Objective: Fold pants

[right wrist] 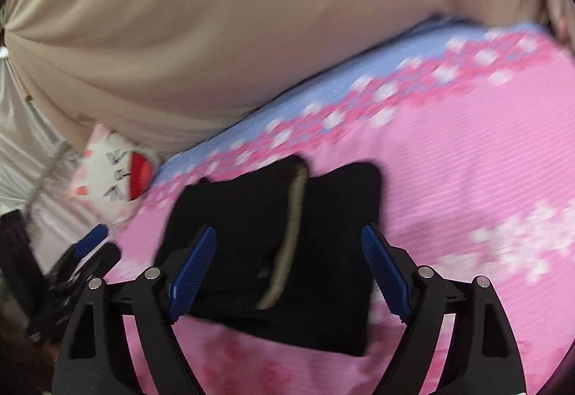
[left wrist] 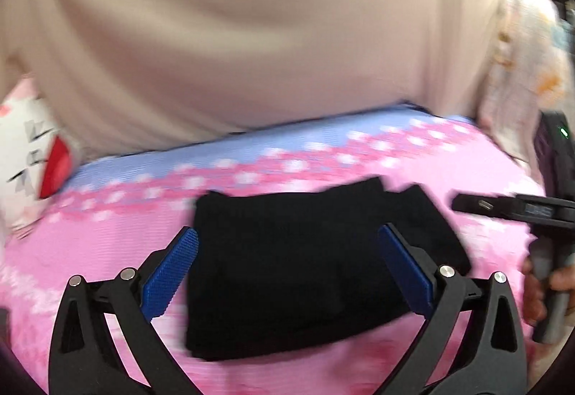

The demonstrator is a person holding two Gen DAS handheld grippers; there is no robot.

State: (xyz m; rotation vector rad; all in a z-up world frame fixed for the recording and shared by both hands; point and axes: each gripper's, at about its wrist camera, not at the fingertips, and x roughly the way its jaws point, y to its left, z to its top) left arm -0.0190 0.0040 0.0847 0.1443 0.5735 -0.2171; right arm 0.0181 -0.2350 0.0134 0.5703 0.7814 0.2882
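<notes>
Spread wide and empty, the jaws of the left gripper (left wrist: 287, 273) and right gripper (right wrist: 289, 273) are held over the black pants (left wrist: 309, 269), which are seen folded compactly on the pink bed (left wrist: 449, 150), so little is judged left.

A pink floral bedsheet (left wrist: 107, 251), a beige curtain (left wrist: 251, 36) behind, a white cartoon pillow (right wrist: 107, 176) beside.

Black pants (left wrist: 287, 269) – pink-blue floral sheet (left wrist: 449, 158) – beige curtain (left wrist: 251, 36).
</notes>
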